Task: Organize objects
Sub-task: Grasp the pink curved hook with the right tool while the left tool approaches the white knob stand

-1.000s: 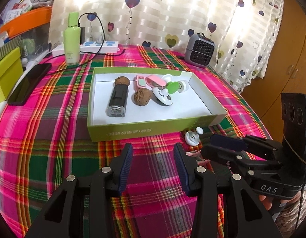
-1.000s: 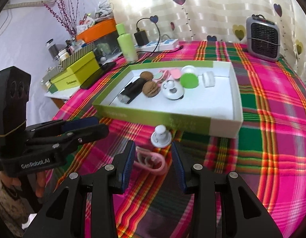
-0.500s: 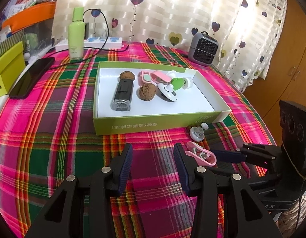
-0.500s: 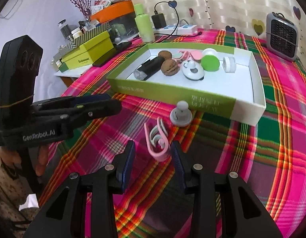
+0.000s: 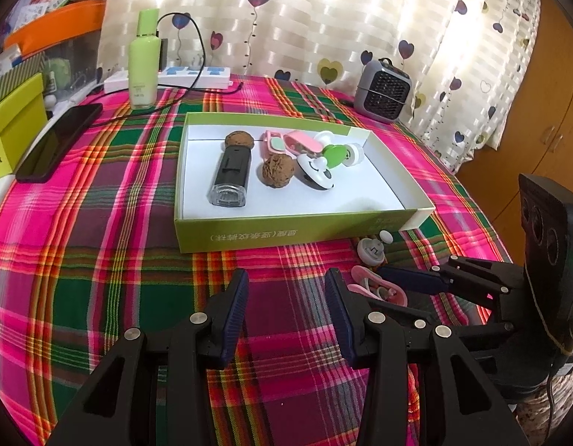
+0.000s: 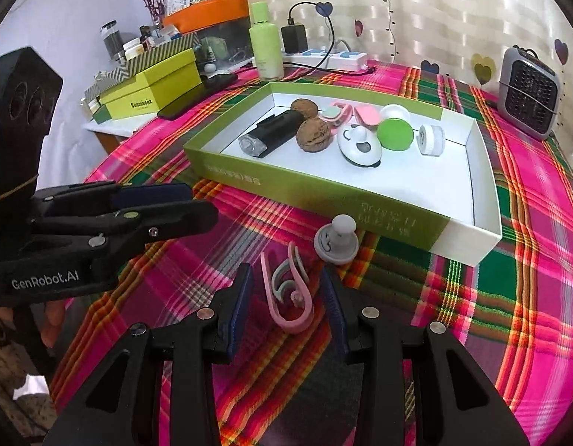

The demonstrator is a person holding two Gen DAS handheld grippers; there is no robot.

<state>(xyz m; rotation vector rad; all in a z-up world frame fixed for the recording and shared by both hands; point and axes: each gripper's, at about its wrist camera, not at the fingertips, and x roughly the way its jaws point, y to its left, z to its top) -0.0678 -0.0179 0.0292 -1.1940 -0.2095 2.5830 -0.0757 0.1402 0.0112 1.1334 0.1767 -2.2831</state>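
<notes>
The right tongs (image 6: 286,297), just closing, straddle the pink clip (image 6: 286,293) on the desk (image 6: 509,297) without pressing it, near the green box's (image 6: 323,193) near edge. The left tongs (image 5: 286,304) hang released over bare cloth.

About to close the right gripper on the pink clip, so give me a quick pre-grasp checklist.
1. Pink clip between the right gripper pads: ok; jaws just closing.
2. Pads pressing on the clip: not ok, gaps both sides.
3. Grey knob outside the jaws: ok.
4. Left gripper open and holding nothing: ok.
5. Free space in the green tray: ok, right end bare.
6. Clip flat on the tablecloth: ok.
</notes>
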